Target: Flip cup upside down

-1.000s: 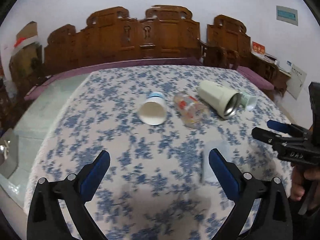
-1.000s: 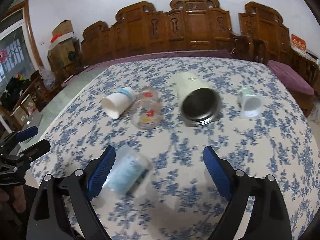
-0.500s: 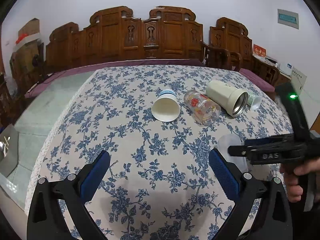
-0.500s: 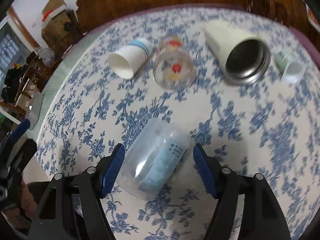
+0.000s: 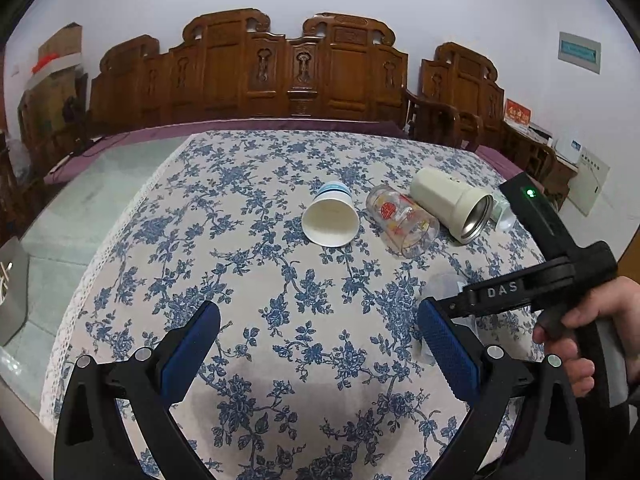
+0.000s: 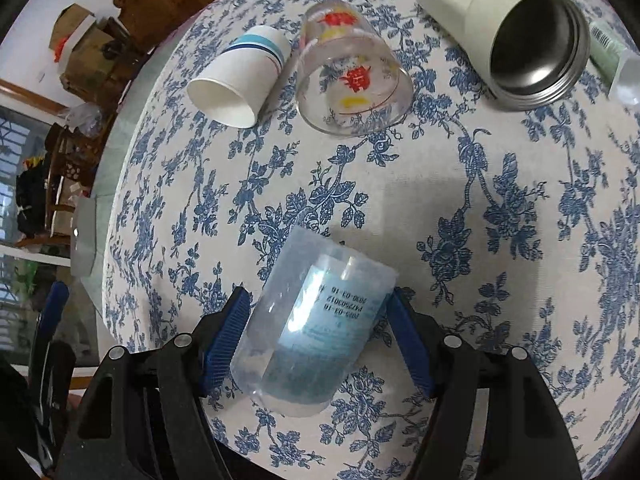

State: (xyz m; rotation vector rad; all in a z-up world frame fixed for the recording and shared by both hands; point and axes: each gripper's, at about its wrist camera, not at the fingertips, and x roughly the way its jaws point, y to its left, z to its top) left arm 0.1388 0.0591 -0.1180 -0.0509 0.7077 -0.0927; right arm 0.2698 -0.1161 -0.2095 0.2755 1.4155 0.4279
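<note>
A clear plastic cup [image 6: 316,332] with a pale blue label lies on its side on the blue-flowered tablecloth [image 6: 500,208]. My right gripper [image 6: 320,340] is around it, both blue pads against its sides. In the left wrist view the cup [image 5: 444,286] shows faintly behind the right gripper [image 5: 472,300]. My left gripper [image 5: 316,356] is open and empty, above the near part of the table.
Farther back lie a white paper cup [image 6: 236,80], a printed glass tumbler [image 6: 352,76], a cream steel flask [image 6: 516,36] and a small green bottle [image 6: 612,60], all on their sides. Carved wooden chairs [image 5: 296,72] stand behind the table. The table edge [image 5: 92,280] drops at left.
My right gripper came down and forward over the clear cup and its jaws narrowed onto it. My left gripper stayed about where it was.
</note>
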